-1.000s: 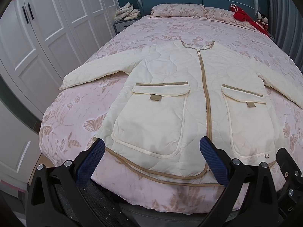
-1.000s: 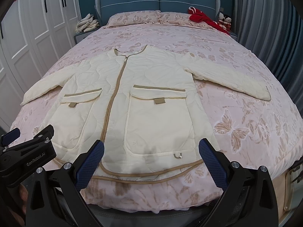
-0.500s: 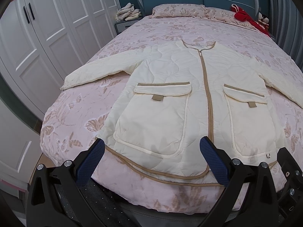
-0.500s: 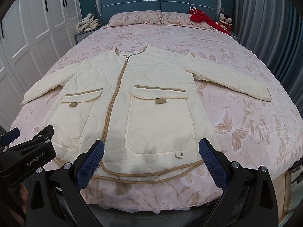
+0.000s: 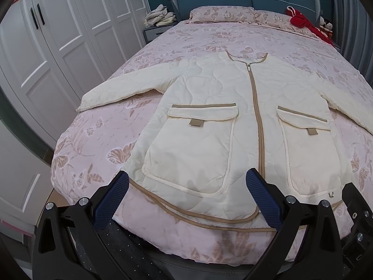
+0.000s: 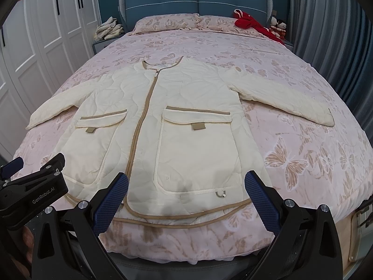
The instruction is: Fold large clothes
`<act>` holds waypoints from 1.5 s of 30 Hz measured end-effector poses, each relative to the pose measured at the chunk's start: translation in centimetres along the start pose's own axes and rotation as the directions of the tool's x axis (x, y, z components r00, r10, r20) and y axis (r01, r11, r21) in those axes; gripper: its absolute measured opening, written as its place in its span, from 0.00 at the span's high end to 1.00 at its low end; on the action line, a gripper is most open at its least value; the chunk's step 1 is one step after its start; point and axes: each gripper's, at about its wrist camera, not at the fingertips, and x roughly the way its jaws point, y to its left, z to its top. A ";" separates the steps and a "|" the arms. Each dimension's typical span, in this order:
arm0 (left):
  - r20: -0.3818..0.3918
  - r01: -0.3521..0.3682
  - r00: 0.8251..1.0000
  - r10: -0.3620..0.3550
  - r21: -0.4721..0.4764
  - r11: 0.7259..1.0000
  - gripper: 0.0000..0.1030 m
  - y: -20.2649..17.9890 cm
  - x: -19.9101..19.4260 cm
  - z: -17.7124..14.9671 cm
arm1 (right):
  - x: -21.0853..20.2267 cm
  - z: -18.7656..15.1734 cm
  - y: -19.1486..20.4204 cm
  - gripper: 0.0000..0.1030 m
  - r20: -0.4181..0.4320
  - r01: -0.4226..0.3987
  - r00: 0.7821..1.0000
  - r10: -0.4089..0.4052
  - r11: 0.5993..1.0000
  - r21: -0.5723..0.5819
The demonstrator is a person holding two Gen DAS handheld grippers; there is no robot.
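Observation:
A cream quilted jacket (image 5: 209, 116) with tan trim, a zipped front and two flap pockets lies flat, face up, on the bed, both sleeves spread out; it also shows in the right wrist view (image 6: 186, 116). My left gripper (image 5: 186, 189) is open and empty, hovering just above the left part of the hem. My right gripper (image 6: 186, 186) is open and empty above the right part of the hem. The left gripper's body shows at the right wrist view's left edge (image 6: 30, 186).
The bed has a pink butterfly-print cover (image 6: 291, 158) and a blue headboard (image 6: 195, 2). White wardrobe doors (image 5: 46, 53) stand to the left. Folded clothes (image 5: 159, 18) sit on a nightstand. A red garment (image 6: 249, 23) lies by the pillows. Grey curtains (image 6: 331, 35) hang on the right.
Both grippers have drifted slightly, so the jacket sits a little lower and closer in each view. The jacket has not moved, and both grippers stay open.

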 end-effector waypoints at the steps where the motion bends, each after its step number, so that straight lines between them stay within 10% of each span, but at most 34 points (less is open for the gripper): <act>1: 0.000 -0.001 1.000 0.001 0.001 1.000 0.05 0.0 0.0 0.0 | 0.0 0.0 0.0 0.05 -0.001 0.001 1.000 -0.001 1.000 -0.001; 23: -0.030 0.016 0.999 -0.017 -0.017 1.000 0.05 0.4 1.3 0.2 | 1.3 0.6 -1.7 0.05 -0.009 -0.014 1.000 0.014 1.000 0.028; 30: -0.067 0.049 0.996 -0.054 -0.076 0.996 0.05 1.5 3.5 1.2 | 5.2 3.8 -14.3 0.05 0.029 -0.029 0.999 0.021 0.947 0.319; 39: -0.075 0.091 0.992 -0.104 -0.153 0.984 0.05 2.2 6.1 3.9 | 12.9 7.7 -36.5 0.05 0.077 0.039 0.989 -0.124 0.732 0.680; 45: -0.134 0.030 0.990 -0.052 -0.161 0.987 0.05 1.7 8.7 5.3 | 18.8 8.4 -45.3 0.05 -0.040 0.161 0.978 -0.206 0.612 0.774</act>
